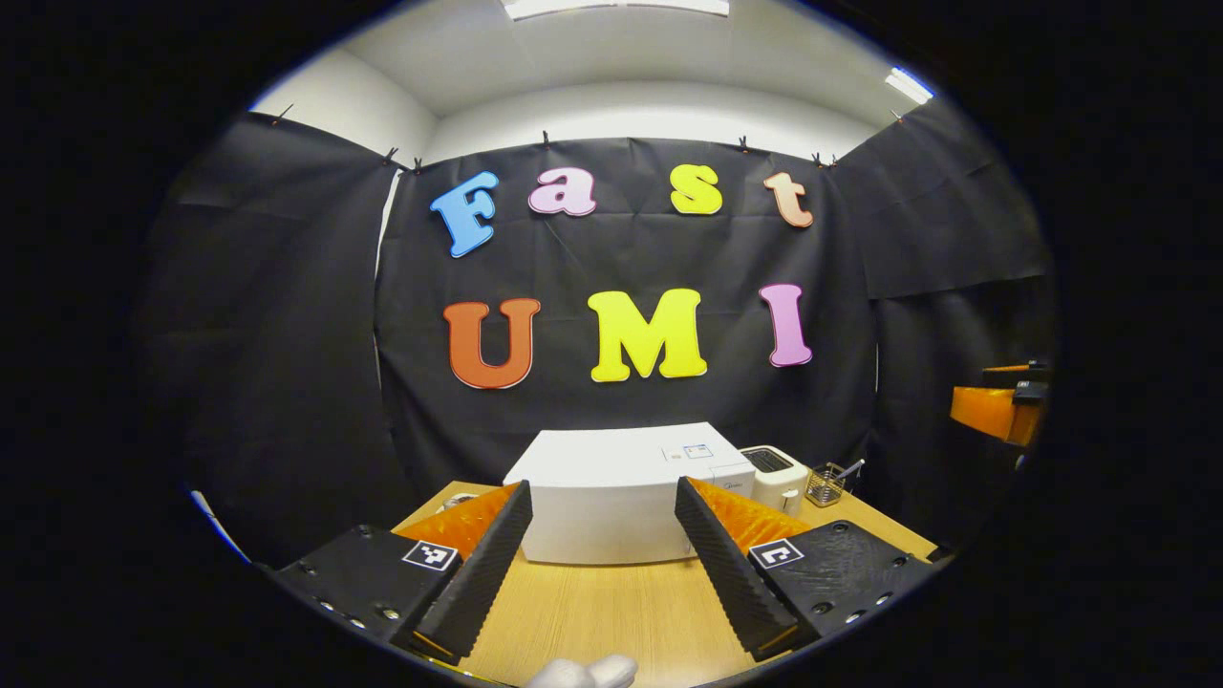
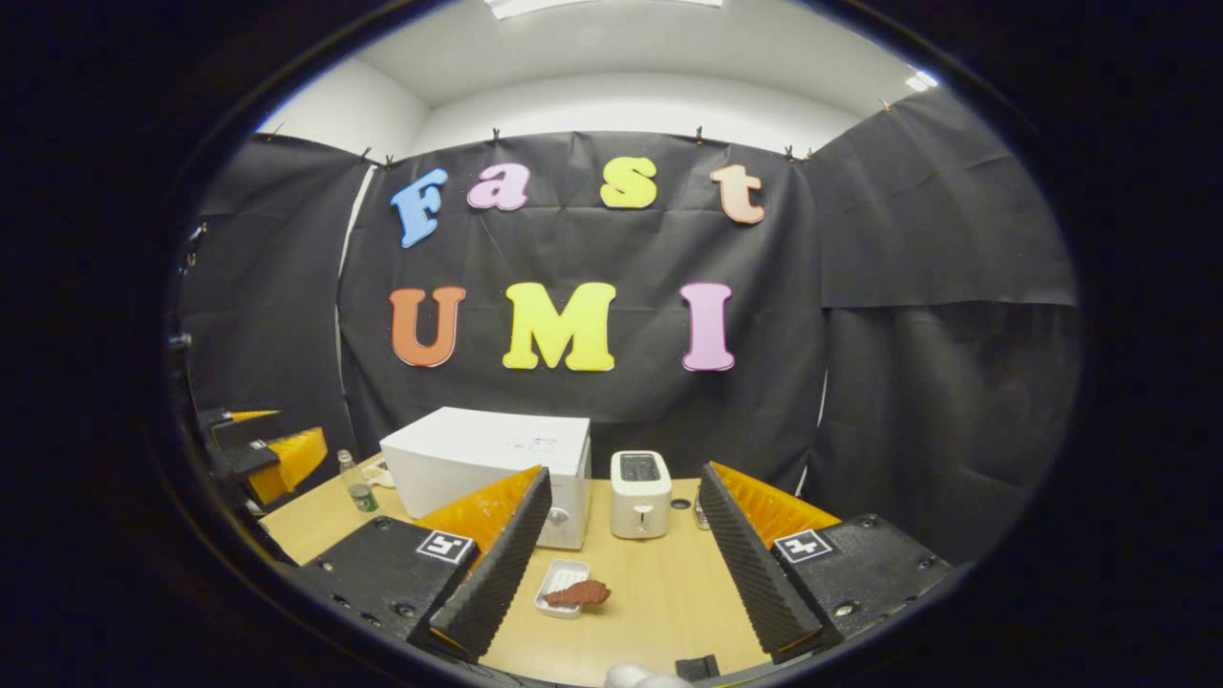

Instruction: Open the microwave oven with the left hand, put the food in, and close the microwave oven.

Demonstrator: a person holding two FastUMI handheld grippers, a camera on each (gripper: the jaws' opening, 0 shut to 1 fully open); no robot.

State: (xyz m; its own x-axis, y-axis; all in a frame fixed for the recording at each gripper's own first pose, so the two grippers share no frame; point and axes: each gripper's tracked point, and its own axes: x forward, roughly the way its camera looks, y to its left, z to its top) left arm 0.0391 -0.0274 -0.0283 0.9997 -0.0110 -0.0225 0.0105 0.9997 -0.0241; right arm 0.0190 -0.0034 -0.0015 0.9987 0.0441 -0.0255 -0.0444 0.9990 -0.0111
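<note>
1 microwave (image 2: 487, 468), 1 toaster (image 2: 639, 494), 1 food tray (image 2: 564, 585) — both grippers (image 1: 600, 530) (image 2: 621, 535) wide.

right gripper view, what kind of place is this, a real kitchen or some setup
Most likely a staged recording booth, not a real kitchen: black cloth hangs clipped up as walls, and a wooden table holds just a few kitchen props, a white microwave, a toaster and a small tray of food.

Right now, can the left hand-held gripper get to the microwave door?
Probably yes. The left hand-held gripper is open and faces the white microwave straight on, with only bare table between them. The door looks closed.
</note>
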